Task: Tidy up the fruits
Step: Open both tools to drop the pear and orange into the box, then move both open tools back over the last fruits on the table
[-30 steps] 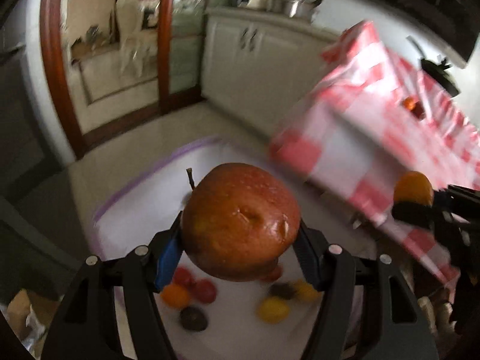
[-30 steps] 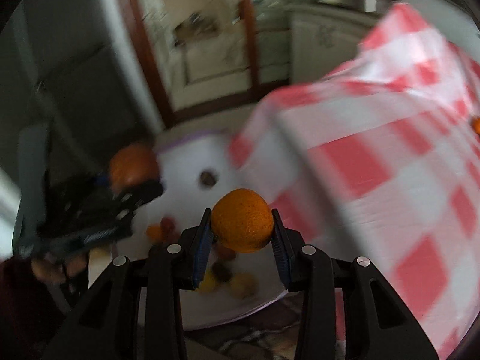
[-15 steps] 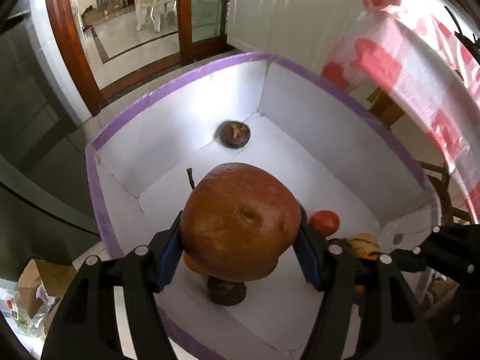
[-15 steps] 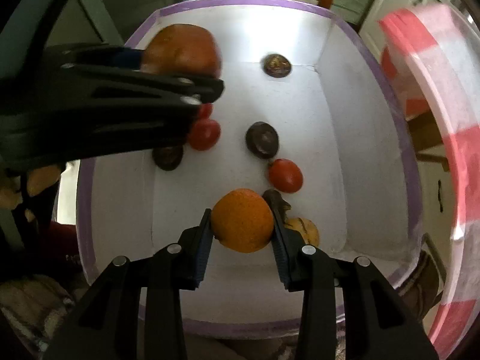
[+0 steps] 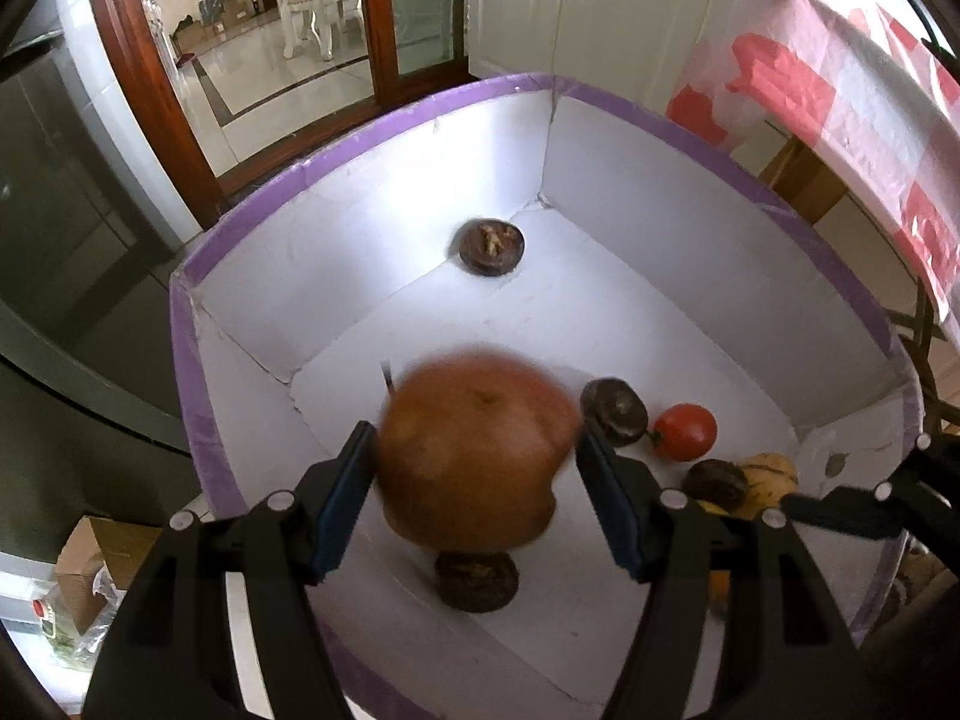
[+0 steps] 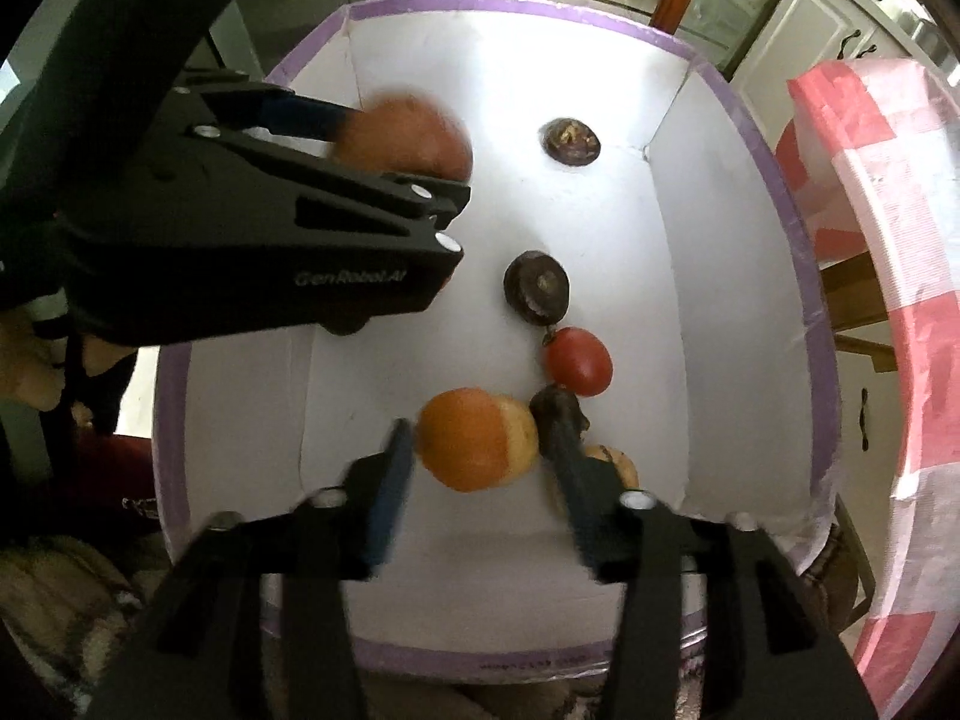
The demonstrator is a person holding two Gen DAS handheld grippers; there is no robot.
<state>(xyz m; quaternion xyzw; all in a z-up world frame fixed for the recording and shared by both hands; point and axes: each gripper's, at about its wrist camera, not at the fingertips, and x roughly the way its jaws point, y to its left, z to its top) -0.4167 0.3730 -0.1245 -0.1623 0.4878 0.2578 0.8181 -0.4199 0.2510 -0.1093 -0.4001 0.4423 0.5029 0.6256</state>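
Note:
A white box with a purple rim [image 5: 372,138] [image 6: 750,120] holds several fruits. My left gripper [image 5: 477,474] is open over the box; a big red-brown apple [image 5: 474,450] [image 6: 402,141] is blurred between its jaws, clear of both pads. My right gripper [image 6: 480,480] is open too; an orange [image 6: 474,447] is blurred between its spread jaws, free of the pads. On the box floor lie a red tomato [image 5: 685,431] [image 6: 577,361], dark mangosteens [image 5: 489,246] [image 6: 536,287] and a yellow fruit [image 5: 768,477].
A table with a red and white checked cloth [image 5: 840,90] [image 6: 888,300] stands right of the box. White cabinets [image 5: 600,6] and a wood-framed glass door [image 5: 384,12] are behind. A cardboard carton [image 5: 90,564] sits on the floor at the left.
Both grippers have opened over the box. The apple and the orange, held half a second ago, are now loose and blurred between the jaws.

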